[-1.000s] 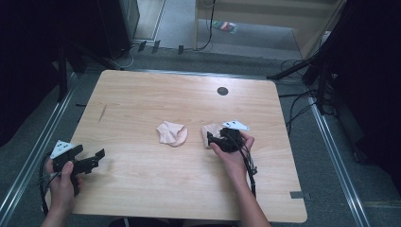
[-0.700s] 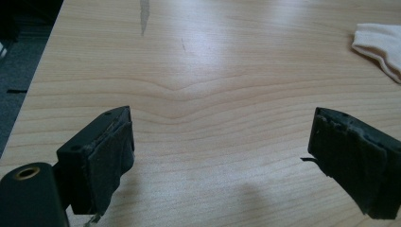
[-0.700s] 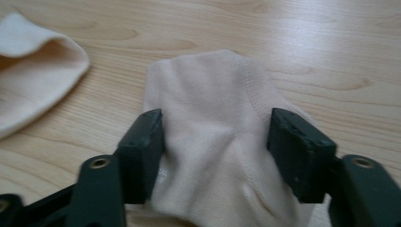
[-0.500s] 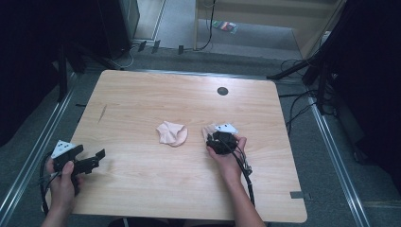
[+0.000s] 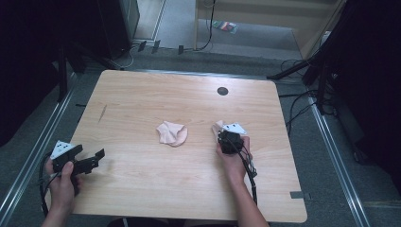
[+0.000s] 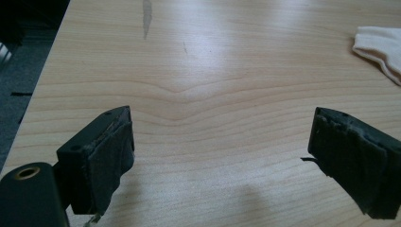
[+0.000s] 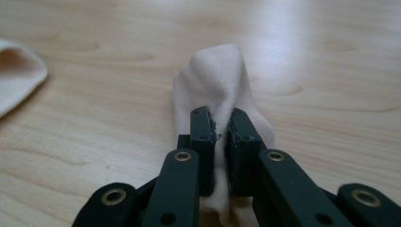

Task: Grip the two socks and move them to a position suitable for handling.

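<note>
Item: pale sock (image 7: 222,85), soft, light, limp; pinched in my right gripper (image 7: 220,130).
Jaws just closed on a raised fold, sock on the bench (image 5: 142,94) right of centre; left gripper (image 6: 222,156) jaws apart, idle; second sock (image 5: 172,133) lies nearby.

Wooden table (image 5: 142,94) with dark round hole (image 5: 222,91); possibly cables (image 5: 298,101) on floor.
</note>
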Demonstrator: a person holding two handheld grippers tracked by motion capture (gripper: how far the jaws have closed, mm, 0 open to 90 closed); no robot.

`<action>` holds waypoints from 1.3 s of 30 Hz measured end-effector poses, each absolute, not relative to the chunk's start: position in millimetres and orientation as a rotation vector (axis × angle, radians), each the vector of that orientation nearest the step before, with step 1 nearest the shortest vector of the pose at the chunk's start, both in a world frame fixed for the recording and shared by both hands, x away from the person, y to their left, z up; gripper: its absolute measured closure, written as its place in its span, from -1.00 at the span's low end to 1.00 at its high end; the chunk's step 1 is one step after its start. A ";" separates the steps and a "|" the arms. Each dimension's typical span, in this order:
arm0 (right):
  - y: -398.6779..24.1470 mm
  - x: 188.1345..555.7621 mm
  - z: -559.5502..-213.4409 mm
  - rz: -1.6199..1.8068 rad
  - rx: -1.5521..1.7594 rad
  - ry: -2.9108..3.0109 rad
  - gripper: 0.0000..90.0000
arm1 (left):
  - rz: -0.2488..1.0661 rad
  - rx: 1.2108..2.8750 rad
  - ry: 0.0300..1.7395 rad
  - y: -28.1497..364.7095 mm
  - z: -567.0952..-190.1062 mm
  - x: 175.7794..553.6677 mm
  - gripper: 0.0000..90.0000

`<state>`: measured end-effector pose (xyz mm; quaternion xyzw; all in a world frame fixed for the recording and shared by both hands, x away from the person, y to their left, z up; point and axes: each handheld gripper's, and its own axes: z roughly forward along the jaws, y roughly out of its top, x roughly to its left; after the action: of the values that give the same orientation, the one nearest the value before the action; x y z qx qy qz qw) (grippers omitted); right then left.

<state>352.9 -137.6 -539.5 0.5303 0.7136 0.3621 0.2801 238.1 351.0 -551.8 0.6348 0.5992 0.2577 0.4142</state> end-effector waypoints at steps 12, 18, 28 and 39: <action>-158.5 311.9 -489.4 1.160 1.381 1.830 0.86 | 0.705 1.607 1.495 347.3 -551.3 236.5 -0.81; -154.1 290.7 -476.7 1.220 1.360 1.817 0.86 | 0.766 1.643 1.486 342.6 -547.3 233.2 -0.81; -134.4 259.8 -465.9 1.267 1.319 1.853 0.85 | 0.784 1.628 1.410 304.3 -526.5 224.1 -0.81; -120.1 245.6 -463.6 1.303 1.310 1.886 0.85 | 0.686 1.613 1.305 245.1 -506.4 228.5 -0.81</action>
<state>245.6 -120.1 -463.6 0.4806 0.6920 0.4780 0.2484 228.5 245.1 -506.4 0.6554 0.5303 0.2785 0.4601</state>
